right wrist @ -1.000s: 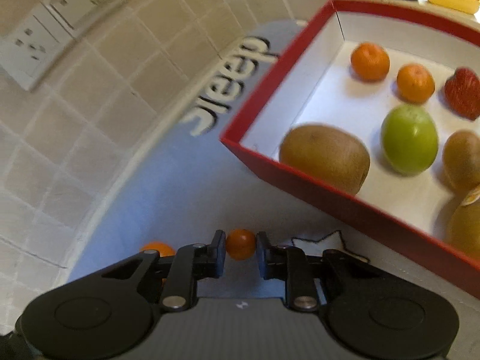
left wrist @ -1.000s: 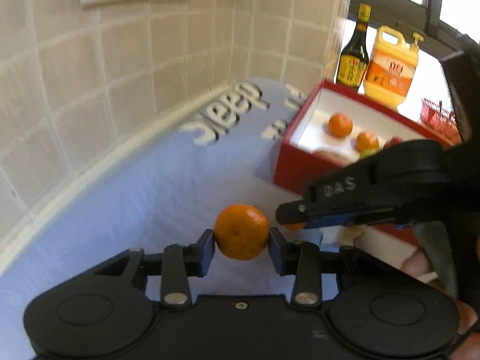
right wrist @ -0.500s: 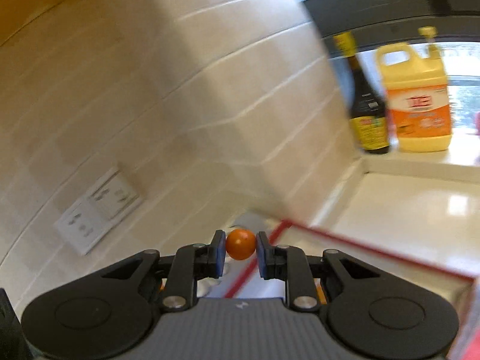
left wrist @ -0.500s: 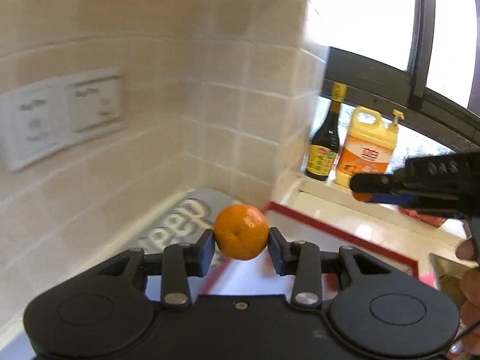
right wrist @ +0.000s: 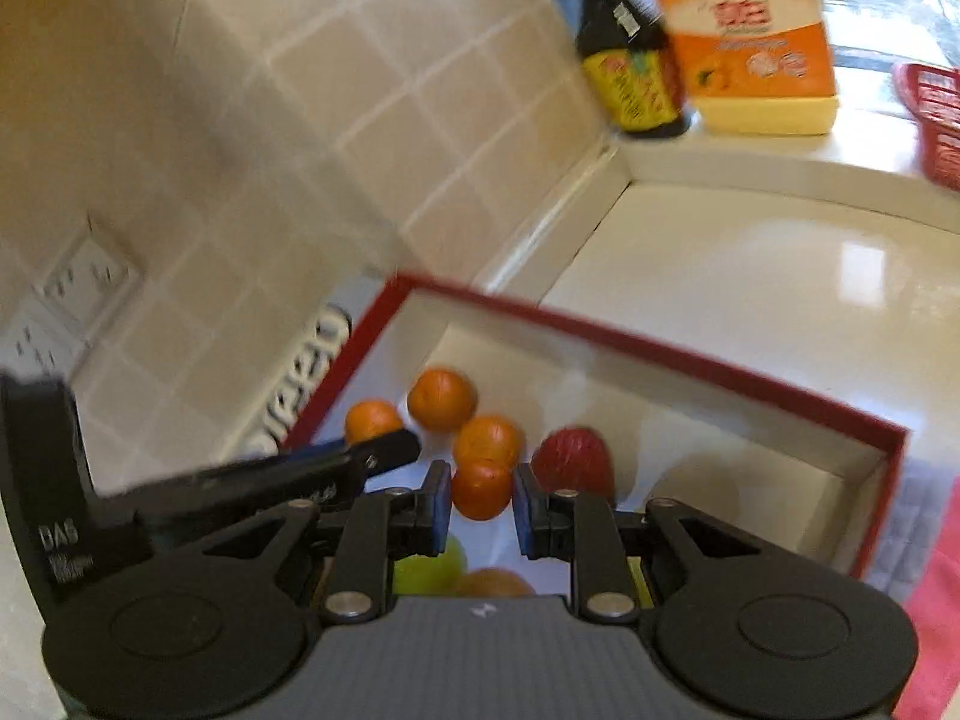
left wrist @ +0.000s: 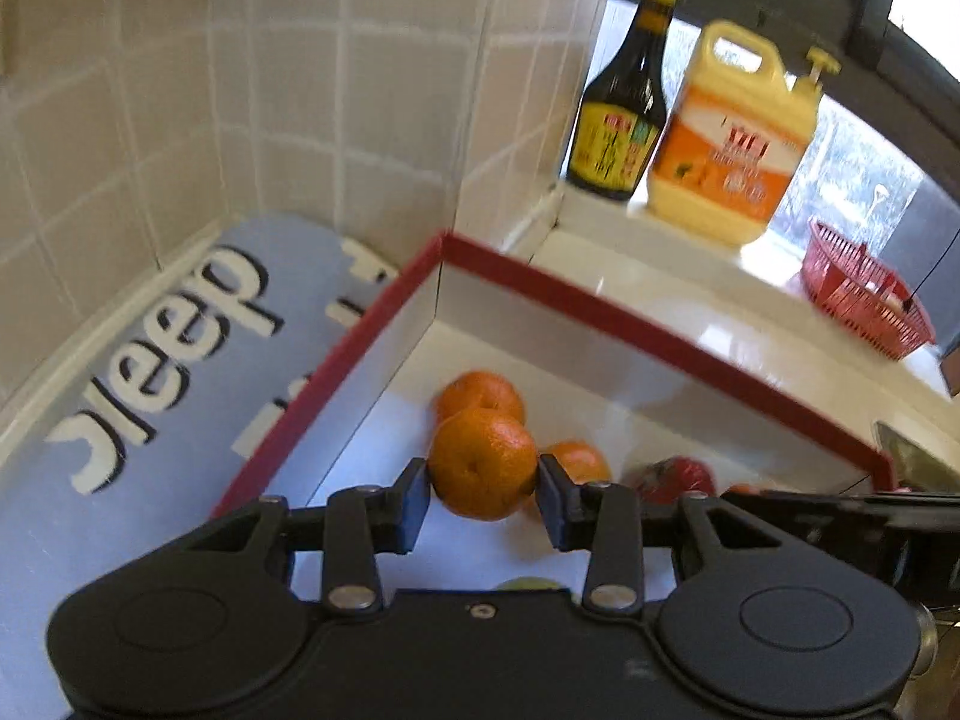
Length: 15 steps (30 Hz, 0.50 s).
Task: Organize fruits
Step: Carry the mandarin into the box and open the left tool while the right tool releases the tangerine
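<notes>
My left gripper (left wrist: pixel 483 489) is shut on an orange mandarin (left wrist: pixel 483 462) and holds it above the red box with the white inside (left wrist: pixel 660 339). Two mandarins (left wrist: pixel 480 393) and a red fruit (left wrist: pixel 675 477) lie in the box below. My right gripper (right wrist: pixel 480 507) is shut on a small orange fruit (right wrist: pixel 480 489) above the same box (right wrist: pixel 690 354). Below it lie mandarins (right wrist: pixel 441 399), a red fruit (right wrist: pixel 570 459) and a green fruit (right wrist: pixel 432 567). The left gripper's finger (right wrist: pixel 336 462) shows at the left of the right wrist view.
A dark sauce bottle (left wrist: pixel 627 90) and a yellow jug (left wrist: pixel 735 132) stand on the sill beyond the box. A red basket (left wrist: pixel 864 297) sits at the right. A blue mat with "sleep" lettering (left wrist: pixel 180 360) lies left of the box, against the tiled wall (left wrist: pixel 300 90).
Both grippers lifted off the blue mat with their fruits, swung up past the wall, and now hang tilted down over the red box.
</notes>
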{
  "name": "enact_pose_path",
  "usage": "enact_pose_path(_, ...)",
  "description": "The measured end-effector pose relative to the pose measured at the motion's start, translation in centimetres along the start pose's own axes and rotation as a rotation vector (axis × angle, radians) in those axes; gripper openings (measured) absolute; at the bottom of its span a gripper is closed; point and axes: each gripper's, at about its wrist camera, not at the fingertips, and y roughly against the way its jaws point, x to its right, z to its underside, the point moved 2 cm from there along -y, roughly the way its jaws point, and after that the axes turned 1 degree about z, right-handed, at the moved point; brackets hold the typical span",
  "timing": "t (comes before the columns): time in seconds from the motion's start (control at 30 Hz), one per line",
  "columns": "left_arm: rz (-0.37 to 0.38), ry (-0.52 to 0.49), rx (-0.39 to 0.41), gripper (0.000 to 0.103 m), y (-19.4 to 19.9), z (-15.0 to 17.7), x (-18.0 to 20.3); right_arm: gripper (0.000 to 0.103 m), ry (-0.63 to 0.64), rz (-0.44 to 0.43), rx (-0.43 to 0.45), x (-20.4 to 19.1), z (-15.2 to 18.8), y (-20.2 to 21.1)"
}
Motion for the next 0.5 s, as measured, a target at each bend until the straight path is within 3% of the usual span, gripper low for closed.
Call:
enact_pose_path(0.17, -0.005, -0.002, -0.033, 0.046, -1.4, 0.7, -0.5, 0.023, 0.046, 0.050, -0.082, -0.5, 0.8, -2.8)
enact_pose_path(0.5, 0.010, -0.007, -0.042, 0.046, -2.7, 1.1, -0.7, 0.024, 0.091, 0.134, -0.098, -0.5, 1.3, -4.9)
